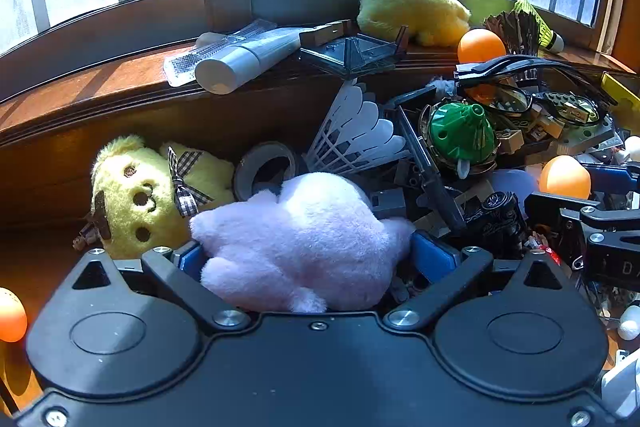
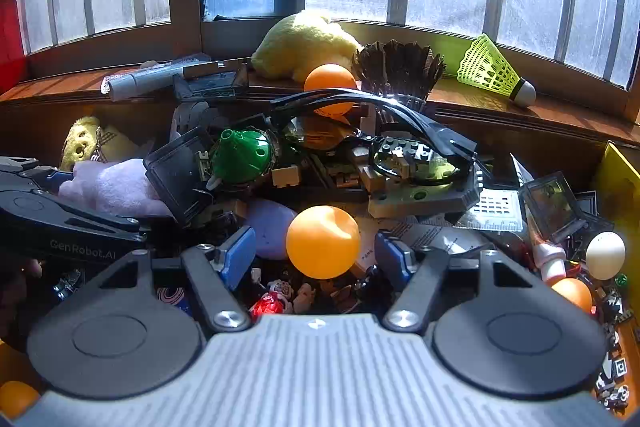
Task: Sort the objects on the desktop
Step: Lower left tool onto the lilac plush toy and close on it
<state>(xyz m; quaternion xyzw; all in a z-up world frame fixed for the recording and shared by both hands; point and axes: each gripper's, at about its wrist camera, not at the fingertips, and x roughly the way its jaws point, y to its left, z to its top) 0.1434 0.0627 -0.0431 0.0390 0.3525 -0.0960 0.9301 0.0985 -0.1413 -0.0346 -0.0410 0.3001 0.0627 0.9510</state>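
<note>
A pale pink plush toy (image 1: pixel 304 243) lies on the heap directly in front of my left gripper (image 1: pixel 310 257). The jaws stand wide on either side of it, and its fur reaches both blue pads (image 1: pixel 430 255) without looking squeezed. In the right wrist view an orange ping-pong ball (image 2: pixel 323 242) sits between the blue pads (image 2: pixel 240 255) of my right gripper (image 2: pixel 316 259), with a gap showing on each side. The left gripper's black body (image 2: pixel 60 223) shows at the left edge there, beside the pink plush (image 2: pixel 112 187).
A yellow plush with a checked bow (image 1: pixel 140 195), a tape roll (image 1: pixel 266 167), a white shuttlecock (image 1: pixel 360 131), a green cone piece (image 1: pixel 460 135), glasses (image 1: pixel 520 95) and bricks crowd the heap. The wooden sill (image 1: pixel 100 83) holds a white tube (image 1: pixel 244 63), another yellow plush (image 2: pixel 304 43) and a lime shuttlecock (image 2: pixel 496 71).
</note>
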